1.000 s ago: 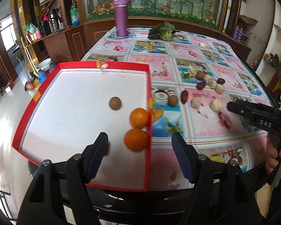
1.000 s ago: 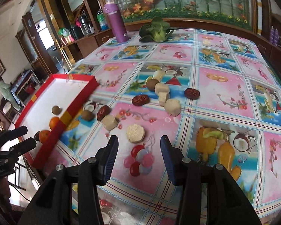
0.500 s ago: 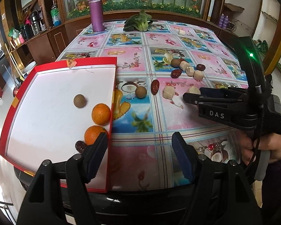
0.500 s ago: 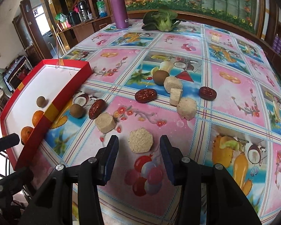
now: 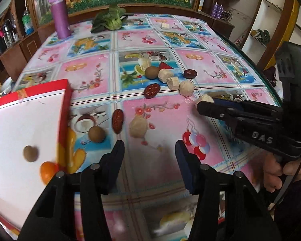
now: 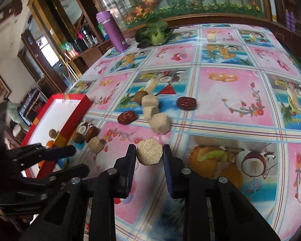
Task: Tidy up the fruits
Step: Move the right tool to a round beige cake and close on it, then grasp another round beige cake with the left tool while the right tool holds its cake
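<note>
Now, beige hexagonal piece [image 6: 149,153] between right gripper [image 6: 149,155] jaws, nearly touching

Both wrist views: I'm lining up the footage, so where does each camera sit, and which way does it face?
Left wrist: on the left gripper, facing across the table to its far edge; its open fingers, right gripper and a hand show.
Right wrist: on the right gripper, facing likewise; its fingers flank a beige cake; left gripper at left.
Shared: red tray, purple bottle.
</note>
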Demonstrator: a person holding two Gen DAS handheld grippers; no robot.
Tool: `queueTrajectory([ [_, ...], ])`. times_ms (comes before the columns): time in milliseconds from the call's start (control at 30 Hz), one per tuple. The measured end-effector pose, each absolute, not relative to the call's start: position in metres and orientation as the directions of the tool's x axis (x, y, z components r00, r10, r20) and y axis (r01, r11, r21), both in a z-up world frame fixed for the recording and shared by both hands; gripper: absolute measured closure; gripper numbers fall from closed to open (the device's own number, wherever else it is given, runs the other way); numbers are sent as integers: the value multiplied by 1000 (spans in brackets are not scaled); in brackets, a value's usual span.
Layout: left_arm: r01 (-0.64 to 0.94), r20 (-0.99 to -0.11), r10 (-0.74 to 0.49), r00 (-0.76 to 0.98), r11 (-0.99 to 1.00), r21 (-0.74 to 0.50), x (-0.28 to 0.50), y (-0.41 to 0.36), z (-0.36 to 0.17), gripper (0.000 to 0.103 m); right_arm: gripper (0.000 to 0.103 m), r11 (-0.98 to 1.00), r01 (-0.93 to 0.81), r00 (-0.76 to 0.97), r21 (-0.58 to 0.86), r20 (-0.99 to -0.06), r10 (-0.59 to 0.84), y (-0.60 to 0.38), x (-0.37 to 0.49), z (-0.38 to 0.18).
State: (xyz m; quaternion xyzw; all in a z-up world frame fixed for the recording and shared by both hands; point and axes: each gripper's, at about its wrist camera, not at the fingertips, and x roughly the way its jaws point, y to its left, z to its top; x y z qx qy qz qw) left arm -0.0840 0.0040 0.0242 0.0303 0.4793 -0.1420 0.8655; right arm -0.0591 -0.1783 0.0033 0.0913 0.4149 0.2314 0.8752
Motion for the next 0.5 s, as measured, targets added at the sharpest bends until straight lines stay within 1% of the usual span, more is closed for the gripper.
queueTrajectory([
  [33, 267, -845, -210, 492, 960, -83, -79, 3, 21, 55, 77, 872, -324, 549, 366, -678, 489, -181, -58, 3],
  [133, 264, -851, -213, 479, 960, -91, -69, 2, 15, 58, 77, 855, -325, 546, 404, -658, 518, -186, -55, 3],
  [433, 246, -854, -188, 485, 966, -74, -49, 0, 7, 59, 77, 841, -332, 543, 427, -643, 541, -187, -53, 3],
  [500, 253, -852, -173, 495, 966, -50, -49, -4, 6, 64, 77, 841, -329, 542, 430, -643, 541, -188, -53, 2],
])
